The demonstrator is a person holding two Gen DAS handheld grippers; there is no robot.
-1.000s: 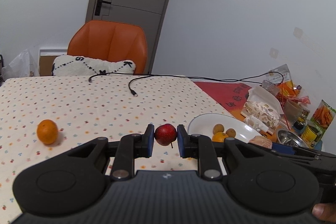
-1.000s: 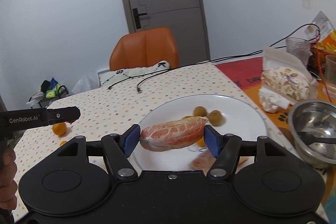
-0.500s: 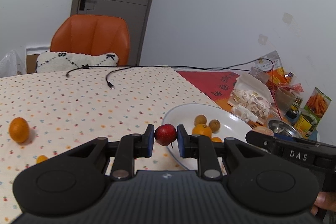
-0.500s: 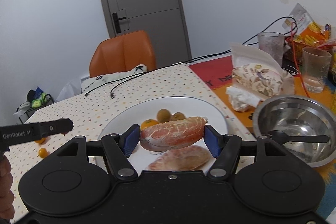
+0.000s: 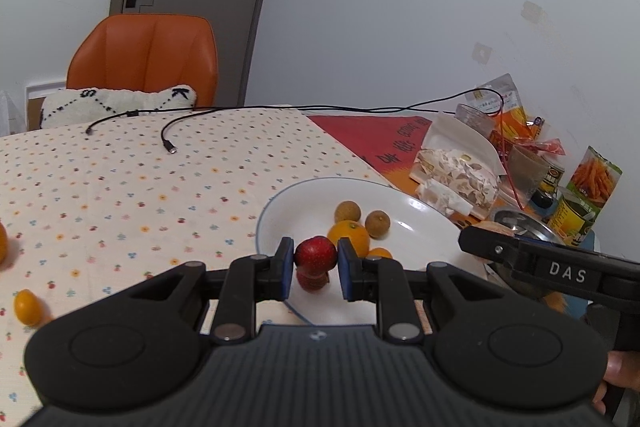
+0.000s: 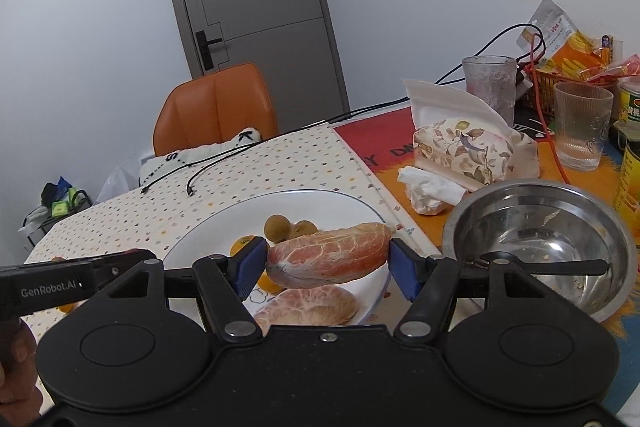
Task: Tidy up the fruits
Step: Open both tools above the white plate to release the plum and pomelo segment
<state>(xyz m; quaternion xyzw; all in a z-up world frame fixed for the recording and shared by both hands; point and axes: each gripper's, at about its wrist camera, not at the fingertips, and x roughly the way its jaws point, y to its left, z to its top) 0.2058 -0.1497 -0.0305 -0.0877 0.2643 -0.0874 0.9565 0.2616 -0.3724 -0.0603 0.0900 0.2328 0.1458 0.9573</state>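
We see the bench (image 5: 120, 187) under a dotted cloth, and on it a white plate (image 6: 224, 227). Above the plate's near part our right gripper (image 6: 328, 261) holds a peeled grapefruit segment (image 6: 328, 255) between its blue fingers (image 6: 250, 263); the long axis of the segment lies across, from finger to finger, with the right end a little higher. A second segment (image 6: 308, 307) lies on the plate just below it. Our left gripper (image 5: 312, 263), fingers narrow, pinches a small red fruit (image 5: 316, 253) over the plate's near rim. On the plate are an orange (image 5: 348, 237) and two brown longans (image 5: 347, 211). A small kumquat (image 5: 27, 307) lies on the cloth, well apart to the left.
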